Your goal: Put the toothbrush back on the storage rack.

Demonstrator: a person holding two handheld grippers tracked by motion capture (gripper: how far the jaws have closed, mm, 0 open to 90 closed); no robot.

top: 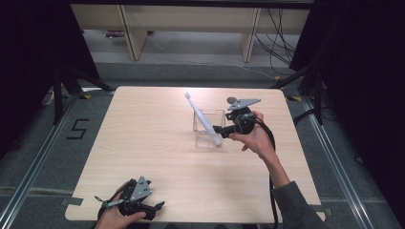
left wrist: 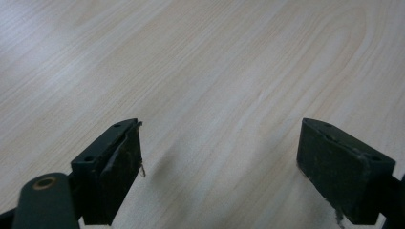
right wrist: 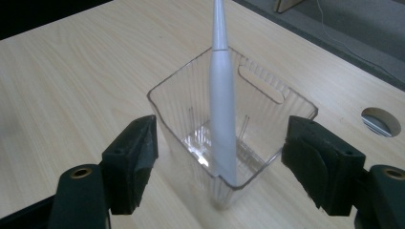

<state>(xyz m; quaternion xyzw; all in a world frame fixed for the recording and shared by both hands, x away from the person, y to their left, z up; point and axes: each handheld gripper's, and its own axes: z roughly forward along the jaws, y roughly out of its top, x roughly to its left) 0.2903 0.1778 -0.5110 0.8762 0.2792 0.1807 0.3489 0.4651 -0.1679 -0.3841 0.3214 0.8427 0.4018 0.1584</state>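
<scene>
1. The clear plastic container (top: 208, 128) stands on the wooden table (top: 153, 143), a little toward 2 o'clock from the table's middle in the high view.
2. A white toothbrush (top: 203, 119) stands in it (handle end down at the near rim), leaning toward 11 o'clock with its head above the far edge.
3. The right gripper (top: 220, 130) sits at 3 o'clock of the container, just beside it, with its jaws spread; in the right gripper view its gripper (right wrist: 217, 164) has the container (right wrist: 239, 124) between its jaws, with a gap on each side, and the toothbrush (right wrist: 223, 119) untouched.
4. The left gripper (top: 160, 206) rests at the table's 7 o'clock edge, well apart from the container; in the left gripper view its gripper (left wrist: 219, 164) is spread wide over bare table (left wrist: 215, 71).
</scene>
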